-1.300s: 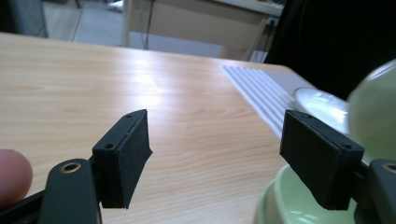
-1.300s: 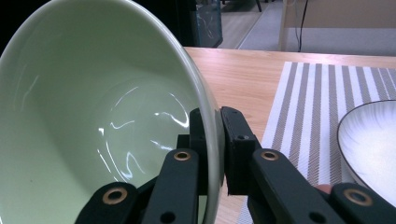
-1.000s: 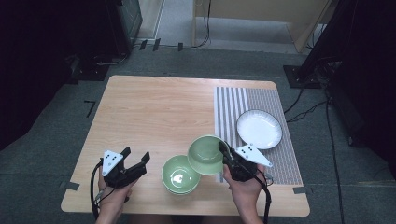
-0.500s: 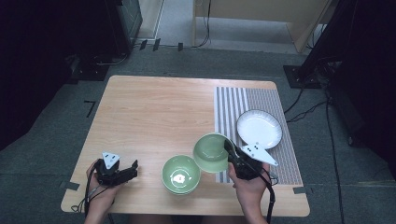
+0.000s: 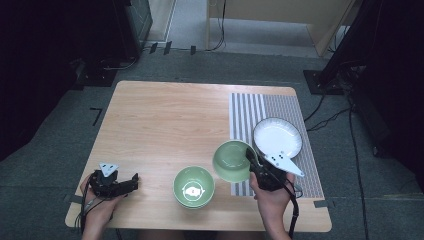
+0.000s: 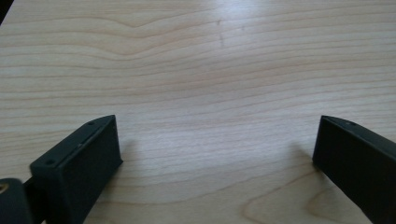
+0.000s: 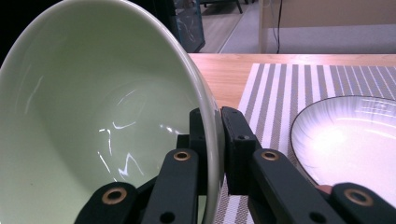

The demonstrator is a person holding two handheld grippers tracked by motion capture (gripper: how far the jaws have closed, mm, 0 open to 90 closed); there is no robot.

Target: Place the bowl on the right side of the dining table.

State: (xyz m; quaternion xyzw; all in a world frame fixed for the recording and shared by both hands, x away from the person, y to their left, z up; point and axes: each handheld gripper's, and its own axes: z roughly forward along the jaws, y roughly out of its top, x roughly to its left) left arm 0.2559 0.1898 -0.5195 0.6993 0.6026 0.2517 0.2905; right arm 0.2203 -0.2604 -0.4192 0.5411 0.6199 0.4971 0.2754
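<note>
Bowl point(image 7: 93, 116) rim clamped in right gripper point(image 7: 212, 126)

High view: fixed above the person's edge of the table point(image 5: 165, 120), facing forward and down, far enough to take in the whole top and floor beyond. Left gripper view: very low and close over bare wood, looking along the table point(image 6: 205, 70). Right gripper view: looks level across the mat point(image 7: 299, 84) toward the far floor, close on the bowl point(image 7: 93, 116); it shares bowl point(image 5: 231, 161), mat point(image 5: 250, 112) and plate point(image 5: 277, 137) with the high view.
</note>
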